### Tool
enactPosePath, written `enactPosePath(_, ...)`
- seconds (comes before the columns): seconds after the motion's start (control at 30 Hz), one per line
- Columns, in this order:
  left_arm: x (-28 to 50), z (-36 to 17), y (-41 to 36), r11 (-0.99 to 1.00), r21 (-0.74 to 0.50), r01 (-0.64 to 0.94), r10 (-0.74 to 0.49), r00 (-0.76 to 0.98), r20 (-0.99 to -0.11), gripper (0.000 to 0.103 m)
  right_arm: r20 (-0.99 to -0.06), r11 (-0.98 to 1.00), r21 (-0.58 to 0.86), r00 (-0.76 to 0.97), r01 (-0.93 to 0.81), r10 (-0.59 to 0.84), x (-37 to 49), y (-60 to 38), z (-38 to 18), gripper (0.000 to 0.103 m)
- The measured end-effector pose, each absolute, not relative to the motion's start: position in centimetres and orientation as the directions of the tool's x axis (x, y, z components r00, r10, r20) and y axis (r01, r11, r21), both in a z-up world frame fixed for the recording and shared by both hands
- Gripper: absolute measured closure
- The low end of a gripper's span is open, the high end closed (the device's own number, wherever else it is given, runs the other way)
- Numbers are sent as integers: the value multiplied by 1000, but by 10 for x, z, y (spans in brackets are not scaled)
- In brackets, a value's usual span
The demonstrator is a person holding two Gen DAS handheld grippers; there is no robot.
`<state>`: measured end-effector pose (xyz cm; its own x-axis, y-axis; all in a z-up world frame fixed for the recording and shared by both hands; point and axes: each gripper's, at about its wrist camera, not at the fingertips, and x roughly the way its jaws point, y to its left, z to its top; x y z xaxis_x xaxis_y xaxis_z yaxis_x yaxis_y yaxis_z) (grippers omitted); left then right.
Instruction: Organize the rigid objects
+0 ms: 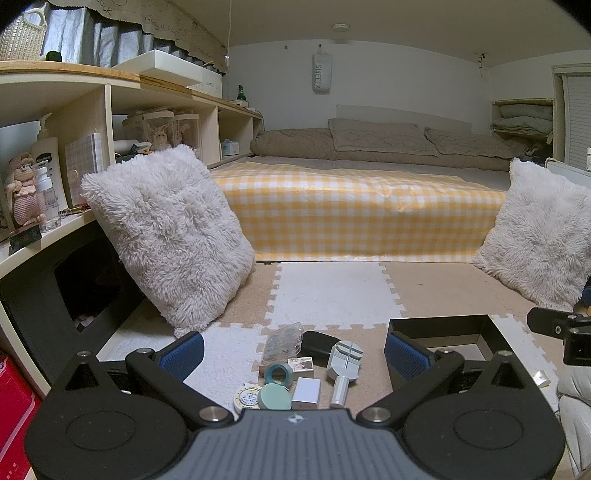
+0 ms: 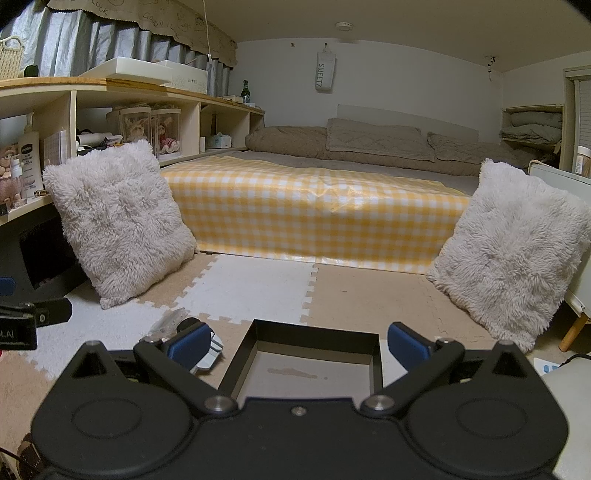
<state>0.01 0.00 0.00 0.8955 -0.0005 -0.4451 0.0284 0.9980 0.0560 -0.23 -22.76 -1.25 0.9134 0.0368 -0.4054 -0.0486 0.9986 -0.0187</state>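
Hovering my left gripper (image 1: 293,350), jaws wide and empty, I'd grab the tape roll (image 1: 279,373) squarely; the box (image 1: 443,328) waits at two o'clock.

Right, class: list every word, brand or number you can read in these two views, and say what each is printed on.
"SWEET": hanging wall pouch.
"Vaseline": lotion bottle on the shelf, only just legible.
"SHOES": white box on the shelf top; faint, uncertain.
".AI": edge of the left gripper, partly cut off.
Curtain valance: handwriting, unreadable.
Small carton and round dial on the floor: print too small.
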Motion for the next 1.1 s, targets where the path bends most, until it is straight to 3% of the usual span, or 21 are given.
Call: enactPosePath(1.1,0,0,0,998,53,28,-1,898,-441,0,-397,998,-15,917,-56,45,-3,-229,-13,0)
